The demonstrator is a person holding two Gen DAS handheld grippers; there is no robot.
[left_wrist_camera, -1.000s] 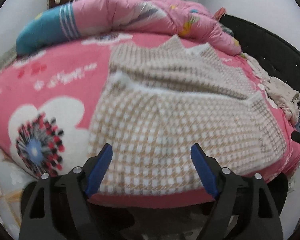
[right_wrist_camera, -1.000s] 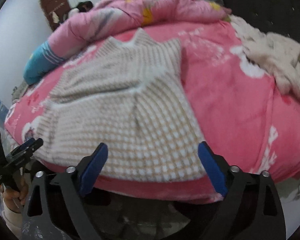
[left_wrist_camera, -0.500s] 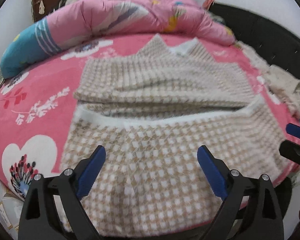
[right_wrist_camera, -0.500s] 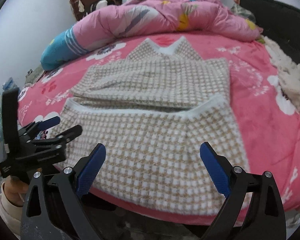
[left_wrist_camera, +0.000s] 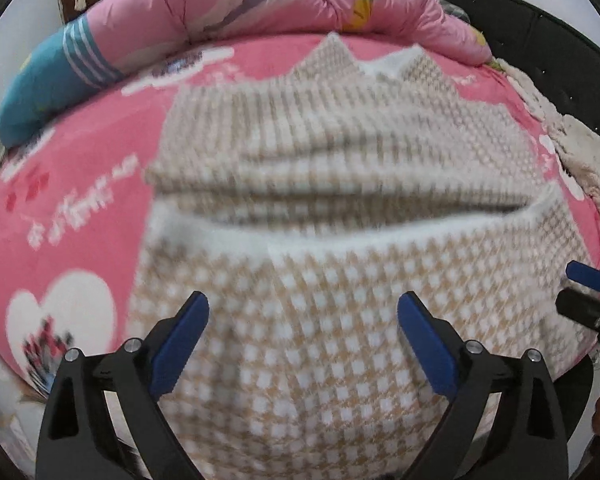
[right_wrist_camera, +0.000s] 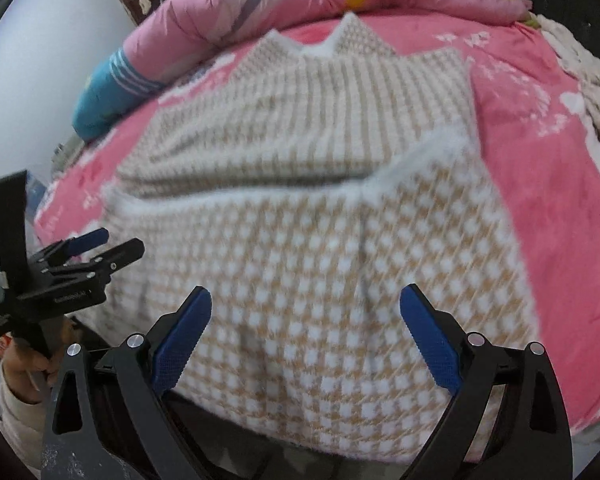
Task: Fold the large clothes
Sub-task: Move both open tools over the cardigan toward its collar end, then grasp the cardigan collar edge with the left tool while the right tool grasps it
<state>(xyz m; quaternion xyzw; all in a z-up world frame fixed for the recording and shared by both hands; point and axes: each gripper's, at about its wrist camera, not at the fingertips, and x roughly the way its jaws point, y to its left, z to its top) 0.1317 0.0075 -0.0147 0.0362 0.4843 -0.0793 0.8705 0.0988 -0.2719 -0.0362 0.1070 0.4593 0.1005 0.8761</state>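
A large beige-and-white checked knit garment (left_wrist_camera: 320, 208) lies flat on the pink bed, its sleeves folded across the body and a white-edged fold across the middle; it also shows in the right wrist view (right_wrist_camera: 320, 208). My left gripper (left_wrist_camera: 303, 312) is open and empty over the garment's near left hem. My right gripper (right_wrist_camera: 306, 308) is open and empty over the near right hem. Each gripper shows in the other's view: the right one (left_wrist_camera: 580, 292) at the garment's right edge, the left one (right_wrist_camera: 100, 246) at its left edge.
The pink flowered bedspread (left_wrist_camera: 60, 184) covers the bed. A rolled pink and blue duvet (left_wrist_camera: 220, 20) lies along the far side. A cream fluffy garment (left_wrist_camera: 572, 152) lies at the right by the black headboard (left_wrist_camera: 560, 52).
Both grippers have moved forward and lower over the garment's near hem, so the garment fills more of both views. Both stay open and empty.
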